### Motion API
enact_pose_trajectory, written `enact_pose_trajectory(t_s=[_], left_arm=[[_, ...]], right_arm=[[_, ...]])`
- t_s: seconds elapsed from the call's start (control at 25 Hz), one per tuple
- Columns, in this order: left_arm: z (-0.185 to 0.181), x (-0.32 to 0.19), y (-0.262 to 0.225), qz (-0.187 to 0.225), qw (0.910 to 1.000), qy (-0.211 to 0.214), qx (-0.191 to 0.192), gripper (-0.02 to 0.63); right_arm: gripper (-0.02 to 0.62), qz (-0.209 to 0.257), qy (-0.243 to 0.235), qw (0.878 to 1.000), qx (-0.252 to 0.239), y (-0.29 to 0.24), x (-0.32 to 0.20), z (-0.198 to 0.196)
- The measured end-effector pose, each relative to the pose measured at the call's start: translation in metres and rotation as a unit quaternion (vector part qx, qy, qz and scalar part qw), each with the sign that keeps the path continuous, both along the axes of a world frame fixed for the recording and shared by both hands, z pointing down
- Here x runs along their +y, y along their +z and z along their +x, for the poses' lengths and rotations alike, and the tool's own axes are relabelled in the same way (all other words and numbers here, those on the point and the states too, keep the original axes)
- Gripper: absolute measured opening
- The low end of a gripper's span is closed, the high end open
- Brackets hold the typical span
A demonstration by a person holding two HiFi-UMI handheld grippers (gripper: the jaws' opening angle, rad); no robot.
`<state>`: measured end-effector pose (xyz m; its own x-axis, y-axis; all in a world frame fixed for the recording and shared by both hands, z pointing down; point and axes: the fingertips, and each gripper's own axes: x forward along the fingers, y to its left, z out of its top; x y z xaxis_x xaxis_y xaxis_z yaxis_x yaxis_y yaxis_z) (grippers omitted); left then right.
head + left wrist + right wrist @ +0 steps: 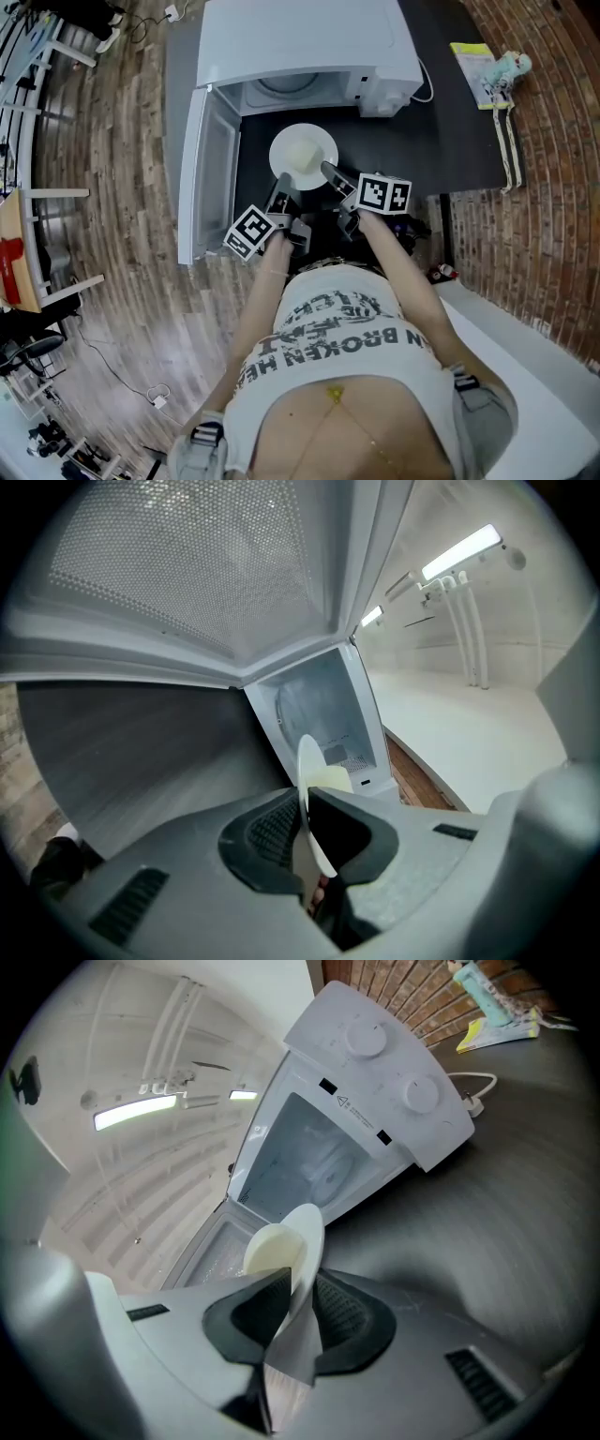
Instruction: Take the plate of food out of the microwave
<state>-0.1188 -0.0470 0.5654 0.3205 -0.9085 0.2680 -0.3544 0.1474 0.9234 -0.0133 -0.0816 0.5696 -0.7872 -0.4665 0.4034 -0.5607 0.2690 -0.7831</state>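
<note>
A white plate with a pale mound of food hangs over the dark table just in front of the white microwave, outside its open cavity. My left gripper is shut on the plate's near-left rim, and my right gripper is shut on its near-right rim. In the left gripper view the plate shows edge-on, pinched in that gripper, with the food to its right. In the right gripper view the plate is clamped in that gripper, with the food on its left face.
The microwave door stands swung open on the left, beside the plate. The dark table carries a yellow pad, a small teal item and the microwave's white cable. A brick wall lies to the right and a wooden floor to the left.
</note>
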Motion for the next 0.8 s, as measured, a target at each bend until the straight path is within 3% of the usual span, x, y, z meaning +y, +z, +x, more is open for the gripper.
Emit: enact_pose_trajectory(t_s=[0.8], left_arm=[[0.013,0.052,-0.002,0.009,0.9958,0.091,0.007,0.031]], right_arm=[[0.071,0.013,0.089,0.996,0.004,-0.005,0.072,0.017]])
